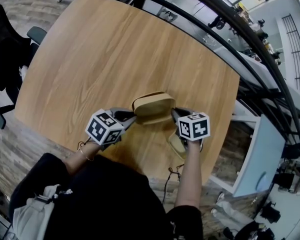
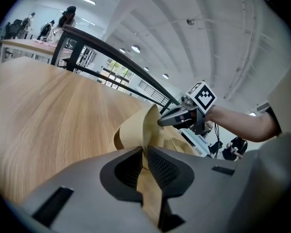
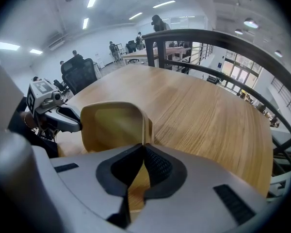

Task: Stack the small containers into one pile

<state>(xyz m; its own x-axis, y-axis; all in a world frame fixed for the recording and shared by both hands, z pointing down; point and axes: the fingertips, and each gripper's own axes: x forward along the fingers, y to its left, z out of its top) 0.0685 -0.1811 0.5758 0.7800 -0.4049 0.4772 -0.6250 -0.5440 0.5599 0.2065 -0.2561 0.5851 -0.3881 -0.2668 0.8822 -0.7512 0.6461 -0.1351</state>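
Jaws of the left gripper (image 1: pixel 133 118) and the right gripper (image 1: pixel 174 114) clench opposite rims of the nested tan containers (image 1: pixel 153 105) above the bench (image 1: pixel 90 59).

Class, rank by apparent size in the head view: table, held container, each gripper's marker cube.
1. Table
2. Container, narrowly
3. Cubes on left gripper and right gripper: alike, nearer the camera, unranked

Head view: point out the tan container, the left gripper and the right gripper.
tan container (image 1: pixel 153 105): head view, its upper middle.
left gripper (image 1: pixel 133 118): head view, between its fingertips.
right gripper (image 1: pixel 173 112): head view, between its fingertips.
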